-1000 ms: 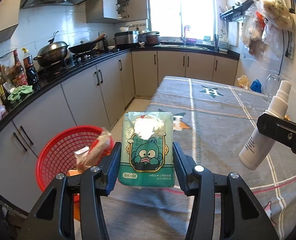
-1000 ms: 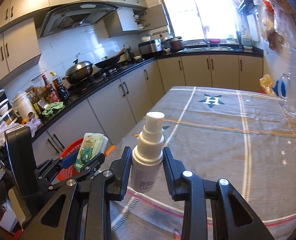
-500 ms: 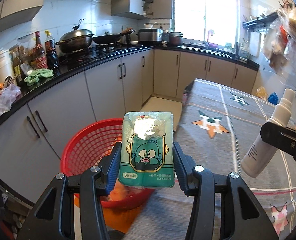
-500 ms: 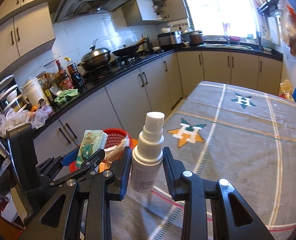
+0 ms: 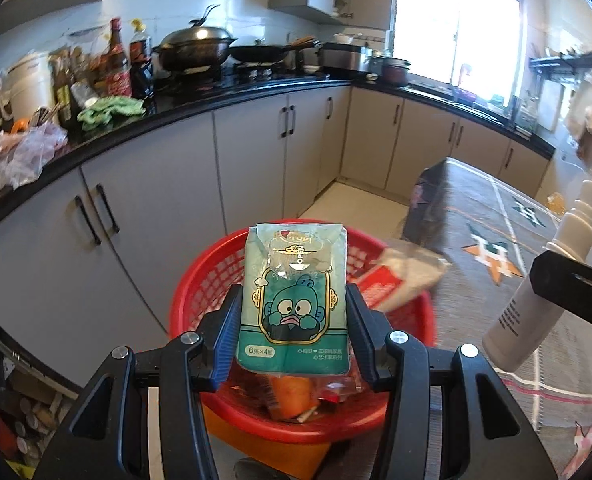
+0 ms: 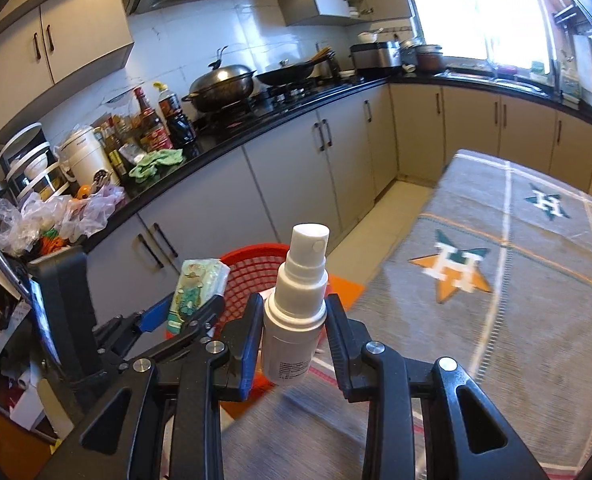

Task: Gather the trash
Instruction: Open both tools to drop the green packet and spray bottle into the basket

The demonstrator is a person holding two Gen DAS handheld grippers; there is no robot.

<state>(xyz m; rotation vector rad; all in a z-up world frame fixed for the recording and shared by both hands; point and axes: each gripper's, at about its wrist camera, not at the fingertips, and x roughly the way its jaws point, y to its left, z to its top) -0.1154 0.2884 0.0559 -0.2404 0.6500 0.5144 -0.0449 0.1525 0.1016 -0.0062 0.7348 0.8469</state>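
Observation:
My left gripper (image 5: 294, 328) is shut on a green tissue pack (image 5: 294, 300) with a cartoon face, and holds it directly above the red mesh basket (image 5: 200, 284). The basket holds wrappers and an orange item (image 5: 292, 394); a white and red wrapper (image 5: 399, 276) lies over its right rim. My right gripper (image 6: 296, 332) is shut on a white spray bottle (image 6: 296, 320), upright, over the table's near left corner. In the left wrist view that bottle (image 5: 535, 304) shows at the right. From the right wrist view the left gripper (image 6: 184, 312) with the pack (image 6: 196, 292) sits to the left, over the basket (image 6: 252, 272).
The table with the grey star-patterned cloth (image 6: 515, 280) fills the right. Grey cabinets (image 5: 176, 200) under a black counter (image 5: 236, 96) run along the left and far side, crowded with bottles, pots and plastic bags (image 6: 56, 216). Floor clutter (image 5: 12, 412) lies at the lower left.
Both grippers have swung left, off the table toward the basket. The tissue pack now hangs over the basket's middle, and the basket looks much larger and nearer. Both grips are unchanged.

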